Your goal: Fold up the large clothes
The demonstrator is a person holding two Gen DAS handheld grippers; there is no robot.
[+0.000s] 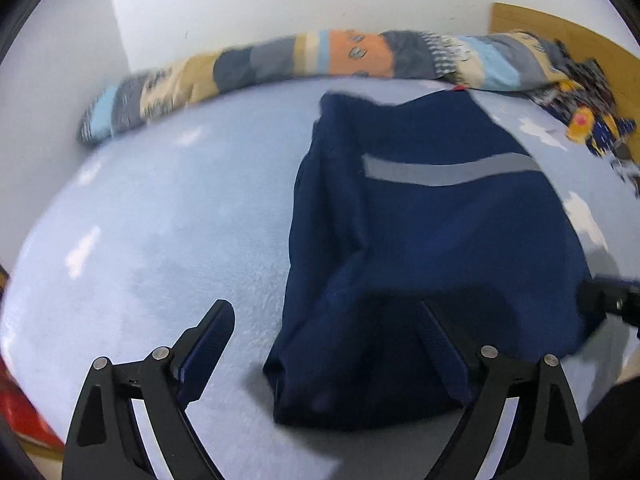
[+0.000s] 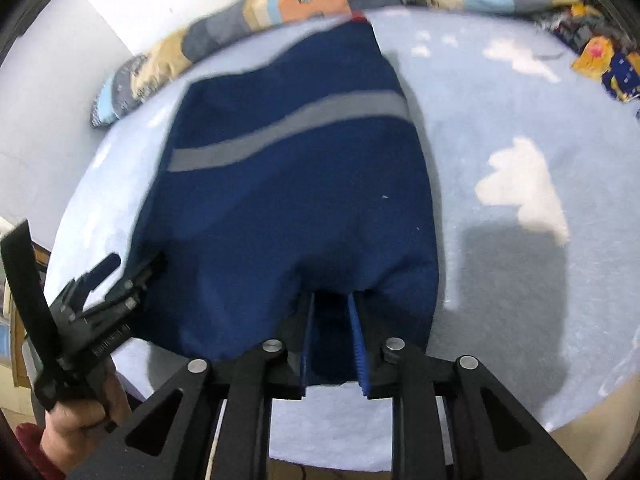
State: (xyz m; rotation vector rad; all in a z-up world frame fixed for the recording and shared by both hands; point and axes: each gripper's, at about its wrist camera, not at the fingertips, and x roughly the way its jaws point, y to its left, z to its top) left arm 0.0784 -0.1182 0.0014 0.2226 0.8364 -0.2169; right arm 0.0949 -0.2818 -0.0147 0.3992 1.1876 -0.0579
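A navy garment [image 1: 440, 220] with a grey stripe [image 1: 448, 166] lies on the pale blue bed sheet [image 1: 160, 220]. My left gripper [image 1: 324, 312] hangs open and wide over the garment's near left corner. One finger is above the sheet, the other above the cloth, and neither holds anything. In the right wrist view the garment [image 2: 280, 200] stretches away from my right gripper [image 2: 334, 336], whose narrow jaws are shut on its near hem, bunched between the blue pads. The left gripper [image 2: 112, 280] appears at the garment's left edge, held by a hand [image 2: 76, 420].
A rolled patchwork quilt [image 1: 320, 56] lies along the far edge by the white wall. A patterned navy and yellow cloth [image 1: 592, 120] sits at the far right by a wooden headboard [image 1: 520, 16]. White cloud shapes [image 2: 520, 188] mark the sheet. Something red [image 1: 20, 412] is beyond the bed's left edge.
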